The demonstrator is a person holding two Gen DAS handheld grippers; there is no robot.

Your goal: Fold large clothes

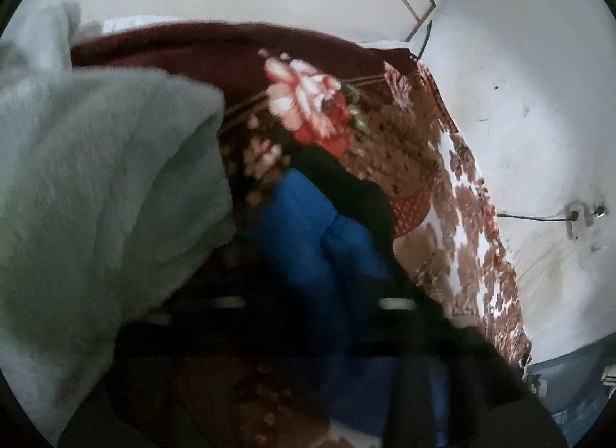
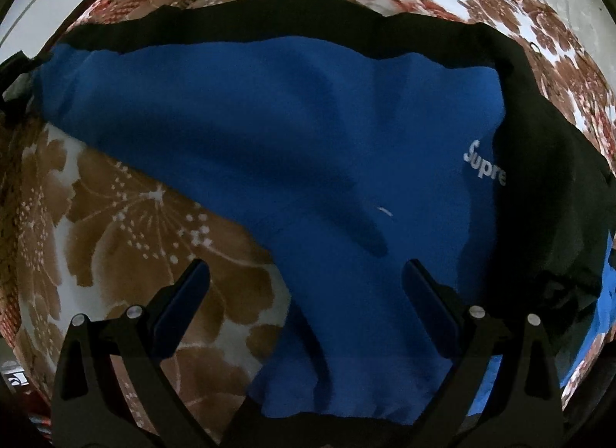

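Observation:
A large blue and black sweatshirt (image 2: 292,132) with white lettering (image 2: 483,167) lies spread on a floral blanket (image 2: 127,224). My right gripper (image 2: 308,286) points down at it and is open, its fingers (image 2: 192,294) standing on either side of a blue part without pressing it. The left wrist view is blurred. There the same sweatshirt (image 1: 308,224) lies bunched in front of my left gripper (image 1: 319,274). Its dark jaws stand narrow, with blue cloth gathered between them.
A pale green fleece cloth (image 1: 96,178) is heaped at the left of the blanket (image 1: 308,101). The blanket's edge drops off at the right toward a white wall (image 1: 519,101) with a socket and cable (image 1: 577,217).

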